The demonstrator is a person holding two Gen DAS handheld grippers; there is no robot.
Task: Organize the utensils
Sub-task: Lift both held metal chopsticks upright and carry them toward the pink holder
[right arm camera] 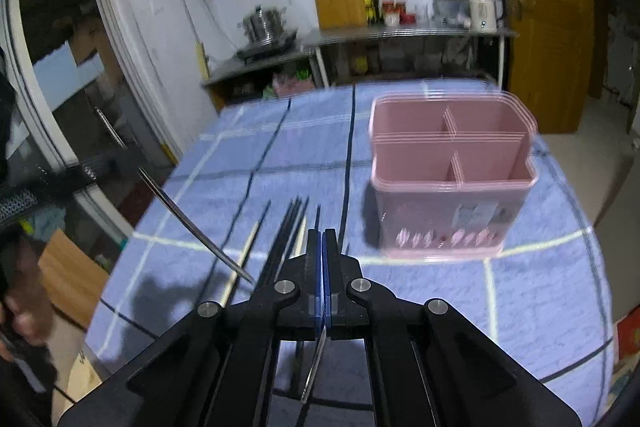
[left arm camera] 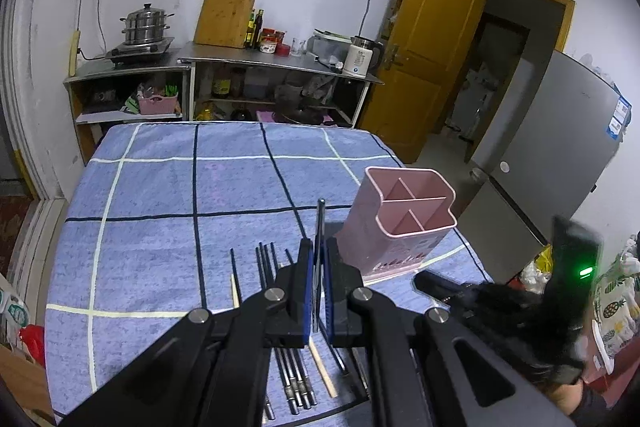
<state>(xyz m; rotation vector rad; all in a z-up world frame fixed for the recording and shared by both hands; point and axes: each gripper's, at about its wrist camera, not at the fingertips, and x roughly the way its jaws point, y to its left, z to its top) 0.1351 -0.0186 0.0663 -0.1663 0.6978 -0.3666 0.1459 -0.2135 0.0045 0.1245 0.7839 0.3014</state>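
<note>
My left gripper is shut on a thin metal utensil that sticks up past the blue pads. To its right on the checked blue tablecloth stands a pink divided holder, and nothing shows inside it. Several dark chopsticks and a pale wooden one lie on the cloth beneath the fingers. My right gripper is shut, with nothing past its tips, above the chopsticks and left of the holder. A shiny stick shows below its pads. The left gripper and its utensil appear blurred at the left.
The table's right edge runs just behind the holder, with a grey fridge and an open yellow door beyond. Steel counters with a pot, a cutting board and a kettle stand behind the table. My right gripper is blurred at the lower right.
</note>
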